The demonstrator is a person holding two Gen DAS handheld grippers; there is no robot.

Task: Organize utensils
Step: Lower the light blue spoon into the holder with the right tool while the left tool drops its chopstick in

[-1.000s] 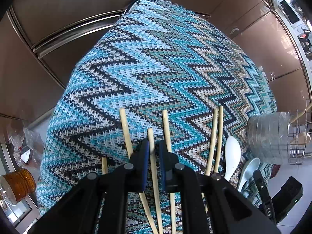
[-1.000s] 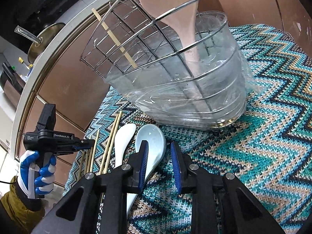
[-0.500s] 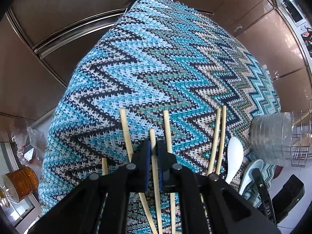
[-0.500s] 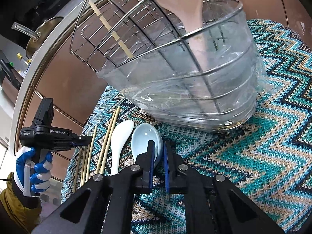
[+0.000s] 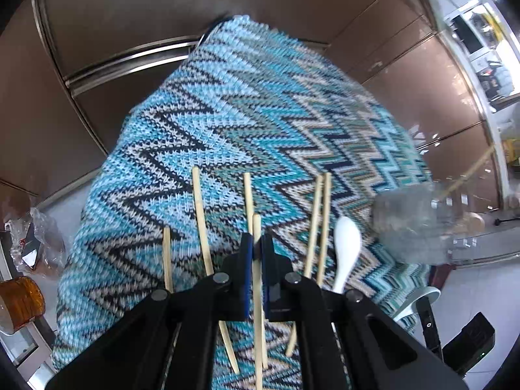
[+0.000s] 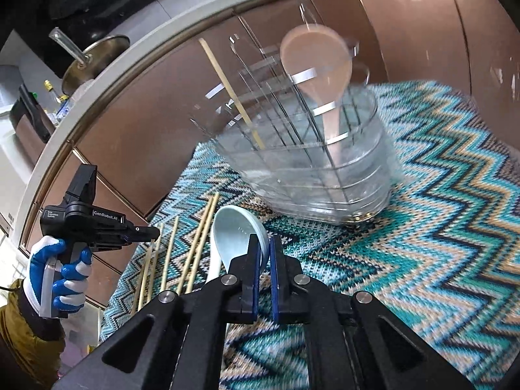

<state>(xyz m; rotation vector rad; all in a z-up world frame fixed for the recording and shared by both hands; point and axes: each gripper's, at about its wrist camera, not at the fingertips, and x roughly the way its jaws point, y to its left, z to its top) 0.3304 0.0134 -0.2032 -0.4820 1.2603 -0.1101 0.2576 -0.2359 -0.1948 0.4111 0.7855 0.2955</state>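
My left gripper is shut on a wooden chopstick and holds it above the zigzag cloth. Several more chopsticks lie on the cloth beside it, and a white spoon lies to the right. My right gripper is shut on the rim of a pale blue ceramic spoon, lifted off the cloth. The white spoon lies under it. A wire utensil basket in a clear tub stands beyond, holding a pink spatula and a chopstick.
The left hand-held gripper shows at the left of the right wrist view, over chopsticks. Brown cabinet doors surround the cloth-covered table. An amber jar and plastic bags sit on the floor at left.
My left gripper closed on a chopstick and lifted it. My right gripper closed on the blue spoon's rim and raised it off the cloth; the basket now looks farther away.
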